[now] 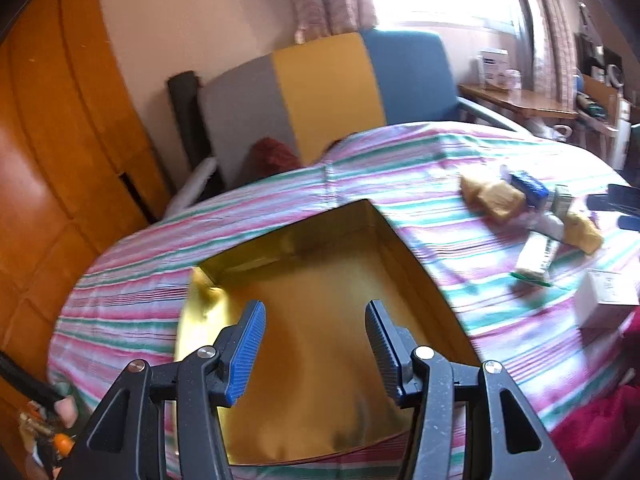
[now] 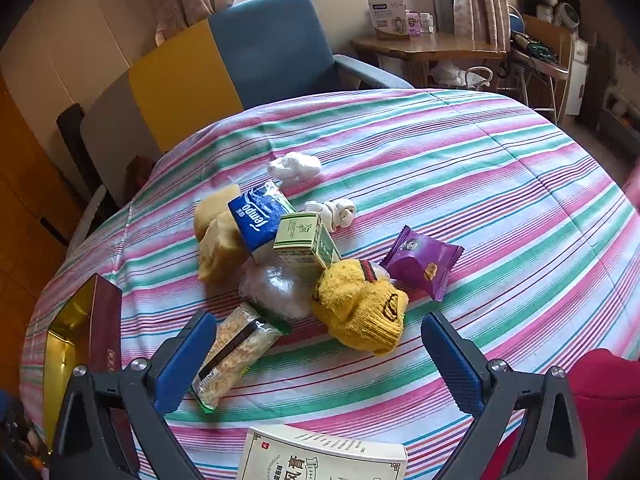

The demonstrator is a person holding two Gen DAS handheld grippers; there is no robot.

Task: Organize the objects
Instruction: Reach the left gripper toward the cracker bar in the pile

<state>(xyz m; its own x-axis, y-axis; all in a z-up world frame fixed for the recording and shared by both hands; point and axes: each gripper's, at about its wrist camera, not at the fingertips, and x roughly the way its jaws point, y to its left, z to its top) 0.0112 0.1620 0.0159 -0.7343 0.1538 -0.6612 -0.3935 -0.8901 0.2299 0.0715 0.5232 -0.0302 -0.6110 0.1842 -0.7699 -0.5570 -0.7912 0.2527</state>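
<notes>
Gold lining filled the open box at the left of the striped tablecloth, and we held the left gripper over it, jaws parted, nothing between them. To its right we saw the heap — tissue pack, green carton, yellow sock, purple snack packet. Our right gripper hung spread wide and empty before the sock — a noodle packet beside its left finger.
</notes>
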